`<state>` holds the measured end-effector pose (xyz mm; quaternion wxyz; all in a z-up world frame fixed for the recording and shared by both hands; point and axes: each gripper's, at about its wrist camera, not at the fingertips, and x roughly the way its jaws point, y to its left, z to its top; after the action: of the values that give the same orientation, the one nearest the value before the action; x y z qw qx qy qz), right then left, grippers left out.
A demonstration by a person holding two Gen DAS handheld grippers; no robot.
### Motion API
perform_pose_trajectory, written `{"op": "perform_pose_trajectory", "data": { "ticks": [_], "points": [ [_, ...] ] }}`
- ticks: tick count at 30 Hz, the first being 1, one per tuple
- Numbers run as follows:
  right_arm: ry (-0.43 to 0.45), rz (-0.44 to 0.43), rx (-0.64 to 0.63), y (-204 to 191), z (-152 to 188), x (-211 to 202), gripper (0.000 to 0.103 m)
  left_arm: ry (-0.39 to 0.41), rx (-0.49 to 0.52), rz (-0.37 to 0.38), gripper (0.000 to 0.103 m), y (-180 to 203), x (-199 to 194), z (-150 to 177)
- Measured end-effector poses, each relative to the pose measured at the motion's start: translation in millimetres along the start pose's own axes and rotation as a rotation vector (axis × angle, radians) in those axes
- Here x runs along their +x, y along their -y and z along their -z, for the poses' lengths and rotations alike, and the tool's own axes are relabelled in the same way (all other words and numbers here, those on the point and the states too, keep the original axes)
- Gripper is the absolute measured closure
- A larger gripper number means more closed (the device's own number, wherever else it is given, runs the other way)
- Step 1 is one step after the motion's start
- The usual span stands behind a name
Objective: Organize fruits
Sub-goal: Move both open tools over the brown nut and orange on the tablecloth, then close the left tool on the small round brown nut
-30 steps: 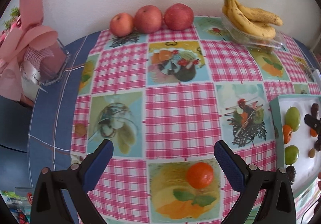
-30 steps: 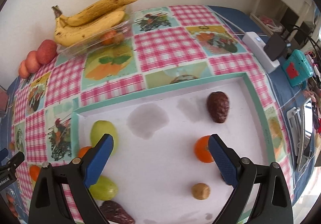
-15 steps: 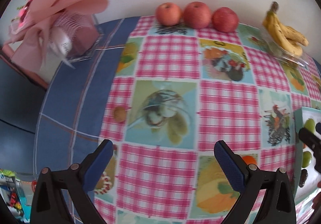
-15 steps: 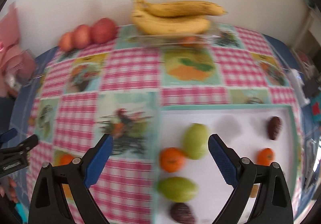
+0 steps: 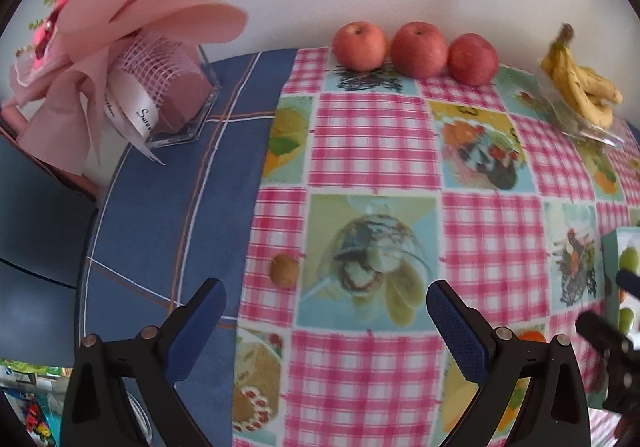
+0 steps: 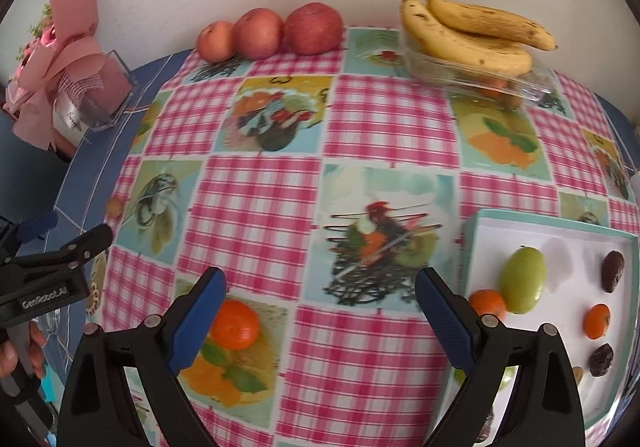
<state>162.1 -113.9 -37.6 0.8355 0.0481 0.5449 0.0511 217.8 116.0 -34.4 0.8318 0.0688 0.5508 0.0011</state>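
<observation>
My left gripper [image 5: 326, 313] is open and empty above the checked tablecloth; a small brown fruit [image 5: 283, 270] lies just ahead between its fingers, near the left one. My right gripper [image 6: 320, 299] is open and empty; a loose orange [image 6: 234, 324] lies on the cloth by its left finger. The white tray [image 6: 560, 233] at the right holds a green fruit [image 6: 523, 279], oranges [image 6: 597, 321] and dark fruits [image 6: 613, 275]. The left gripper also shows in the right wrist view [image 6: 60, 243], with the brown fruit [image 6: 114, 206] ahead of it.
Three red apples [image 5: 418, 49] line the back wall. Bananas [image 6: 468, 31] rest on a clear plastic box [image 6: 520, 87] at the back right. A pink bouquet in a glass vase [image 5: 176, 95] stands at the back left on blue cloth. The table edge falls away at the left.
Both grippers have swung left. The left view now centres on the brown fruit and the bouquet; the right gripper has left the tray and hangs over the cloth by the loose orange.
</observation>
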Motion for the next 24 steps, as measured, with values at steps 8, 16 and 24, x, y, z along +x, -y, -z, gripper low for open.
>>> {"op": "perform_pose_trajectory", "data": {
  "ticks": [8, 16, 24],
  "points": [
    [-0.032, -0.074, -0.01, -20.2, 0.7, 8.8, 0.008, -0.047, -0.074, 0.091, 0.002, -39.5, 23.7, -11.3],
    [-0.088, -0.07, -0.083, -42.8, 9.4, 25.9, 0.008, -0.106, -0.036, 0.085, 0.016, -45.5, 50.7, -6.5],
    [-0.127, -0.052, -0.157, -57.8, 23.5, 41.6, 0.008, -0.144, -0.045, 0.096, 0.043, -45.4, 67.0, -3.1]
  ]
}}
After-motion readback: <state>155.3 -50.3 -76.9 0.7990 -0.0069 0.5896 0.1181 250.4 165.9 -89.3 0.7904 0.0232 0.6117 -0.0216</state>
